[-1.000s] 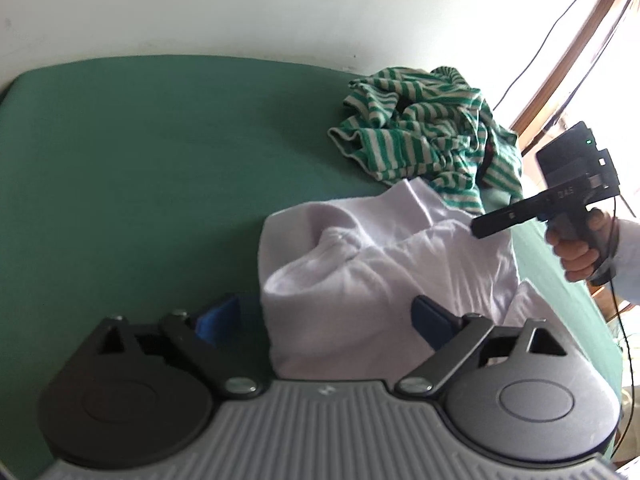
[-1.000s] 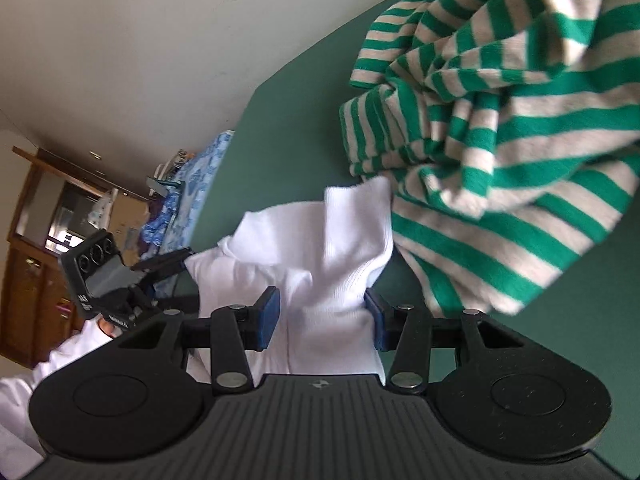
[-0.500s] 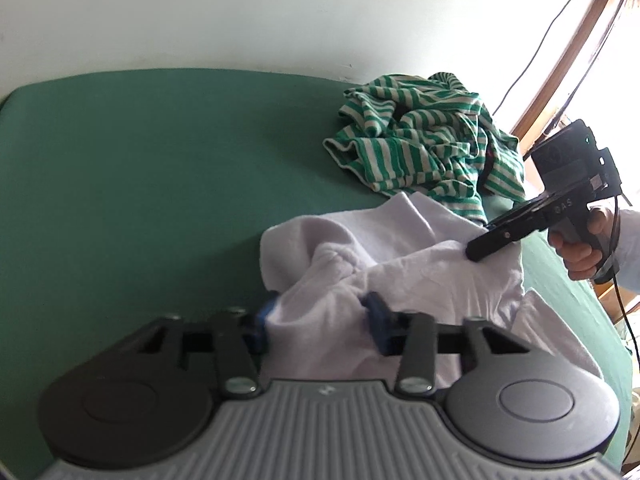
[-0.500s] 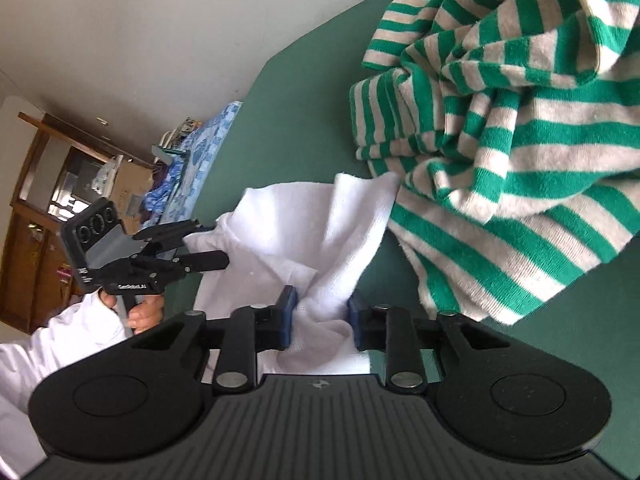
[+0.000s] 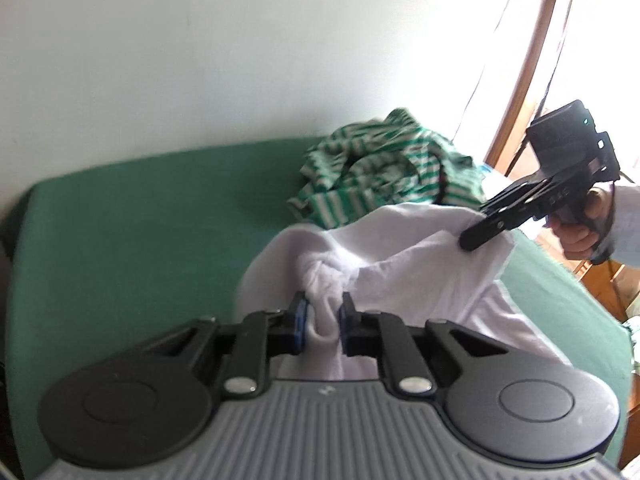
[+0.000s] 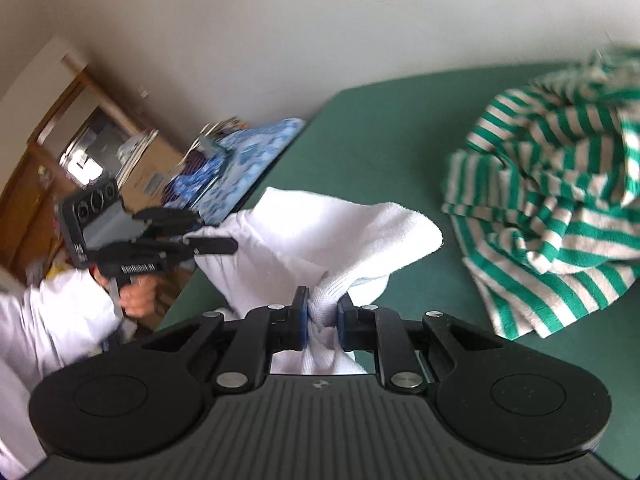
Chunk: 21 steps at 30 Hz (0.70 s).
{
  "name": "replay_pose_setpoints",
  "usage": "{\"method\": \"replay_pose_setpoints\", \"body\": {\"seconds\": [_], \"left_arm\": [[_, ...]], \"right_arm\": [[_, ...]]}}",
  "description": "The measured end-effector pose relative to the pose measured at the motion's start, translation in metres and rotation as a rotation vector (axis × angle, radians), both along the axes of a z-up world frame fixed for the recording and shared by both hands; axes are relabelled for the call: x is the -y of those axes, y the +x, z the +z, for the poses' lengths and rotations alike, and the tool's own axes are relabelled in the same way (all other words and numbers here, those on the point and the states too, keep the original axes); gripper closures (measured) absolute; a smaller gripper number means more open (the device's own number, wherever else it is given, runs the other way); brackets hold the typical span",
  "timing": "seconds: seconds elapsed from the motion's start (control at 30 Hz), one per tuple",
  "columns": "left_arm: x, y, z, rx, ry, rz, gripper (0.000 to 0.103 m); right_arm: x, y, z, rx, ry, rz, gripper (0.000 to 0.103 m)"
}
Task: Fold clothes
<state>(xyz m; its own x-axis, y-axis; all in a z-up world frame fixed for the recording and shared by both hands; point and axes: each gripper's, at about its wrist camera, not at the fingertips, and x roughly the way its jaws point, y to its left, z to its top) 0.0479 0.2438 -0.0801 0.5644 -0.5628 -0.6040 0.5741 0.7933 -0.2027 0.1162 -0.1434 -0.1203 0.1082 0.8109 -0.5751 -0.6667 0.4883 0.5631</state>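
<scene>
Both claws clamped on the white garment (image 5: pixel 404 276): left claw (image 5: pixel 323 322) and right claw (image 6: pixel 322 322) each pinch a bunched edge. Cloth sags between them above the green bench (image 5: pixel 140 216), span running claw to claw. Striped garment (image 6: pixel 560 216) lies crumpled beyond.

White garment (image 5: pixel 420 276): lower part hidden behind the left gripper (image 5: pixel 323 322) body; pinched fold concealed between the pads. In the right wrist view, its near portion is covered by the right gripper (image 6: pixel 322 322).

Striped green-and-white garment (image 6: pixel 552 216): cut off by the right picture edge and blurred at its top; blurred throughout in the left wrist view.

Shelf clutter (image 6: pixel 88 152) beyond the green table's (image 6: pixel 384 128) left edge: too blurred to be identified.

Sleeve (image 5: pixel 628 224): cut off at the right edge.
</scene>
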Motion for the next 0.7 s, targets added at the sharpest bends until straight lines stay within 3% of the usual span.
{"method": "replay_pose_setpoints", "body": {"seconds": [0.3, 0.47, 0.57, 0.6, 0.67, 0.7], "left_arm": [[0.025, -0.096, -0.022, -0.009, 0.165, -0.083, 0.093], [0.038, -0.150, -0.034, -0.014, 0.257, -0.129, 0.092], [0.038, -0.167, -0.029, -0.006, 0.276, -0.134, 0.091], [0.036, -0.169, -0.024, 0.000, 0.273, -0.130, 0.090], [0.031, -0.173, -0.015, 0.012, 0.266, -0.122, 0.089], [0.029, -0.175, -0.010, 0.018, 0.263, -0.118, 0.084]], "right_arm": [[-0.001, -0.079, 0.018, 0.164, -0.078, 0.184, 0.089], [-0.005, -0.119, -0.004, 0.203, -0.200, 0.273, 0.088], [-0.008, -0.136, -0.011, 0.210, -0.250, 0.270, 0.080], [-0.008, -0.140, -0.011, 0.209, -0.255, 0.259, 0.072], [-0.003, -0.145, -0.004, 0.203, -0.233, 0.206, 0.070], [-0.002, -0.146, -0.004, 0.210, -0.215, 0.167, 0.064]]}}
